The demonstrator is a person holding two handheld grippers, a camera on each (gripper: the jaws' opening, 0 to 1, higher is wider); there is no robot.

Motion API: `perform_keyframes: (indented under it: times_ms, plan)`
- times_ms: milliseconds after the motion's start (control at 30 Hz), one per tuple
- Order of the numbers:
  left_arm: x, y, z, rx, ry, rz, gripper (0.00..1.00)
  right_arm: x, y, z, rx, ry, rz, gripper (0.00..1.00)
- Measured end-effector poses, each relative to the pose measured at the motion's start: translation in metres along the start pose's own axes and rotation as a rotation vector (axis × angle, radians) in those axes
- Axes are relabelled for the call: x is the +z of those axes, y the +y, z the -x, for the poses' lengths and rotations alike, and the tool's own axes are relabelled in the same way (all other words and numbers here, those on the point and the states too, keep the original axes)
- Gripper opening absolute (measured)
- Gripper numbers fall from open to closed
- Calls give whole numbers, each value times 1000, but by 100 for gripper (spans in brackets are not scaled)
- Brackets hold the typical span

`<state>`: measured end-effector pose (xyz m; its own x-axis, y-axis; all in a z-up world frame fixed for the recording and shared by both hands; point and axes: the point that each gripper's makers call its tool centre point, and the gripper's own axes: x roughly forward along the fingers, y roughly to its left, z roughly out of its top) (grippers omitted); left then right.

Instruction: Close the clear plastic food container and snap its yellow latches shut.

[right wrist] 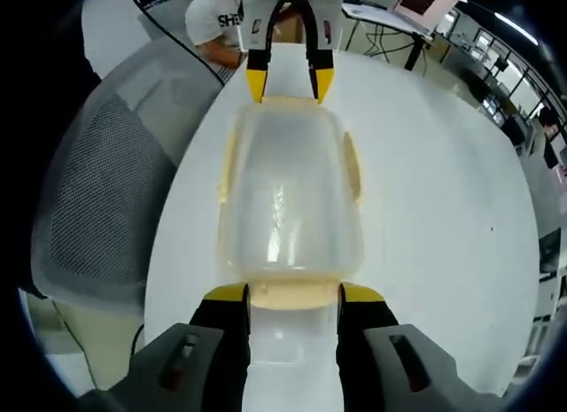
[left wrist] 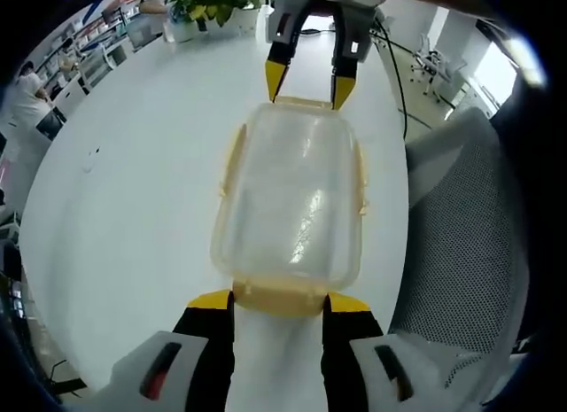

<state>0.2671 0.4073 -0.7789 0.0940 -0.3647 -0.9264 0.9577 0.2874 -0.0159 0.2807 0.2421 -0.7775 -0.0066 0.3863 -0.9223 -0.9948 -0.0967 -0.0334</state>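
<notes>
1. Nearest the lens in the left gripper view, the left gripper had its yellow-tipped jaws spread wide, flanking the near yellow latch at the short end of the clear plastic food container. They seemed to bracket that tab, not clamp it.
2. Beyond it, the container sat lid-down on the white table, near the table edge and a grey mesh chair. At its far end the right gripper stood open the same way over the far latch.
3. Long-side latches looked flared away from the wall, so I judged the lid seated but the snapping mostly left to do.
4. From the right gripper view, the right gripper likewise straddled its end latch, jaws parted, gripping nothing that I could tell.
5. Across the container, the left gripper faced it, both tools level and aimed lengthwise at each other. A seated person was behind.
</notes>
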Motion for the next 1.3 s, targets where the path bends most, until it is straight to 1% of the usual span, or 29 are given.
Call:
perform_keyframes:
  times_ms: [200,267,567,733,967,1300]
  plan:
    - [8,-2,0,6,-5,-10,32,-6,0,4,-8,0,-3,34]
    - [12,-3,-1,4,-15,-8,32,-11,0,4,-11,10,-2,34]
    - [27,-7,-10,3,-21,-16,32,-28,2,11,-12,25,-11,34]
    - [39,-8,-13,1,-40,-16,32,-37,1,17,-16,31,-14,34]
    - [53,-9,-20,-2,-47,-20,32,-52,-1,22,-23,51,-13,34]
    - [66,-12,-25,-15,-54,-25,32,-66,2,28,-23,56,-28,34]
